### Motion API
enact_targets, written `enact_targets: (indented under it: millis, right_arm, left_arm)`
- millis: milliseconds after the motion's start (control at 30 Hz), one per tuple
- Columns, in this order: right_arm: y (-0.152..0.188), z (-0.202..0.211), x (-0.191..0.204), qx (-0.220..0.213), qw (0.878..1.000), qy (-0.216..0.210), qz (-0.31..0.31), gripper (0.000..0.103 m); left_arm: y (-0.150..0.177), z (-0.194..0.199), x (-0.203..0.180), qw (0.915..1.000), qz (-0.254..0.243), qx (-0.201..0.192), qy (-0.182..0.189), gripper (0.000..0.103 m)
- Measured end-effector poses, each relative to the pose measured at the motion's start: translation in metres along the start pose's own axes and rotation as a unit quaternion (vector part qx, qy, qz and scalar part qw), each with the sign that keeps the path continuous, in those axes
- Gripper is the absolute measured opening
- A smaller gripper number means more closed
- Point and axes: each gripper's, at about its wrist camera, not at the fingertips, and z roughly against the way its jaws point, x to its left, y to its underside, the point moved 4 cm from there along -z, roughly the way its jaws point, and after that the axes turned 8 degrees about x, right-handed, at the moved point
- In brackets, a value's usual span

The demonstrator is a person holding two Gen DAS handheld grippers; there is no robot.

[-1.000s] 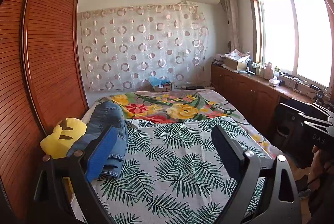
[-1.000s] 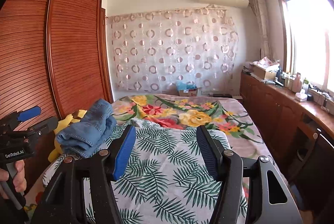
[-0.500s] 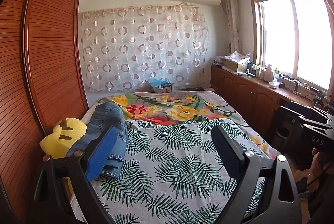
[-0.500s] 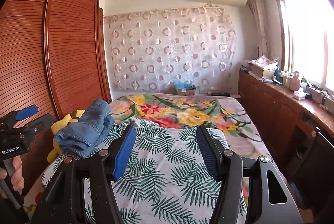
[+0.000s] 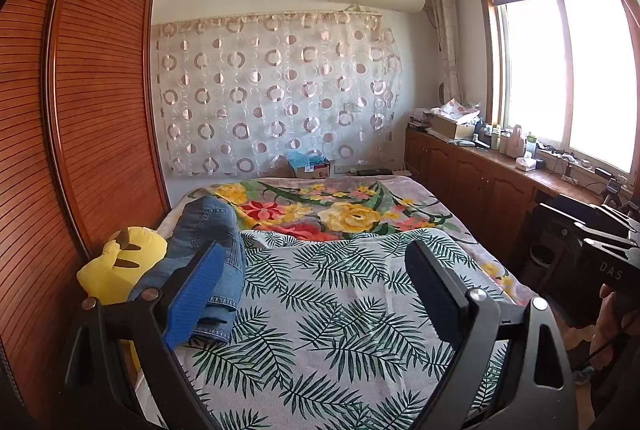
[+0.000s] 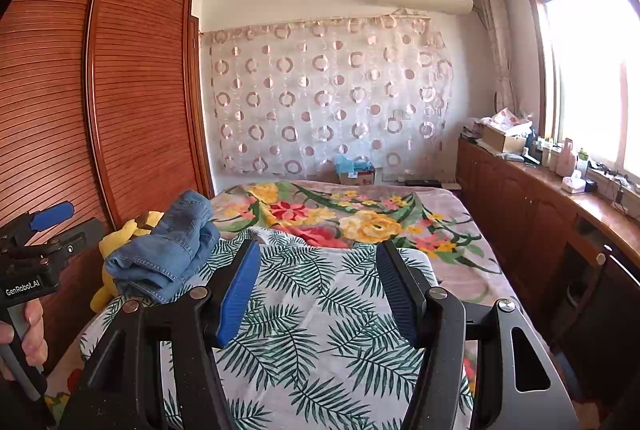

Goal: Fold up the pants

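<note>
The blue jeans (image 5: 208, 242) lie bunched in a loose heap at the left side of the bed, on the palm-leaf sheet (image 5: 340, 310) and against a yellow plush. They also show in the right wrist view (image 6: 172, 246). My left gripper (image 5: 316, 282) is open and empty, held above the near part of the bed, right of the jeans. My right gripper (image 6: 318, 278) is open and empty, over the middle of the sheet. The left gripper's body (image 6: 36, 254) shows at the left edge of the right wrist view.
A yellow plush toy (image 5: 120, 266) sits between the jeans and the wooden wardrobe (image 5: 60, 149). A floral blanket (image 5: 340, 209) covers the far half of the bed. A wooden counter (image 5: 500, 165) with clutter runs under the window at right.
Both views have risen and tipped slightly; the grippers stay open and the jeans have not moved.
</note>
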Motion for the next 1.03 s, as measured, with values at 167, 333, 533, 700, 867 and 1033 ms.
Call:
enact_targets:
  millis: [167, 333, 533, 700, 867, 1033]
  right_arm:
    - [0.0002, 0.0006, -0.0004, -0.001, 1.0, -0.001, 0.001, 0.062]
    - [0.0001, 0.0005, 0.0, -0.001, 1.0, 0.0, 0.0, 0.062]
    - [0.0006, 0.0007, 0.0003, -0.002, 1.0, 0.0, -0.001, 0.062]
    - [0.0012, 0.0005, 0.0006, -0.002, 1.0, 0.0, -0.001, 0.062]
    - [-0.0006, 0.0012, -0.0021, -0.003, 1.0, 0.0, 0.0, 0.062]
    - [0.0, 0.0023, -0.0035, -0.005, 1.0, 0.001, -0.001, 0.062]
  left_arm:
    - [-0.0001, 0.0, 0.0002, 1.0, 0.0, 0.0, 0.0, 0.092]
    - [0.0005, -0.0004, 0.0003, 1.0, 0.0, -0.001, 0.0, 0.092]
    - [0.0007, 0.0002, 0.0006, 1.0, 0.0, -0.001, 0.0, 0.092]
    - [0.0015, -0.0007, 0.0001, 1.0, 0.0, 0.0, 0.0, 0.092]
    - [0.0017, -0.0001, 0.0001, 1.0, 0.001, -0.001, 0.0, 0.092]
    - [0.0019, 0.0, 0.0005, 1.0, 0.0, -0.001, -0.001, 0.092]
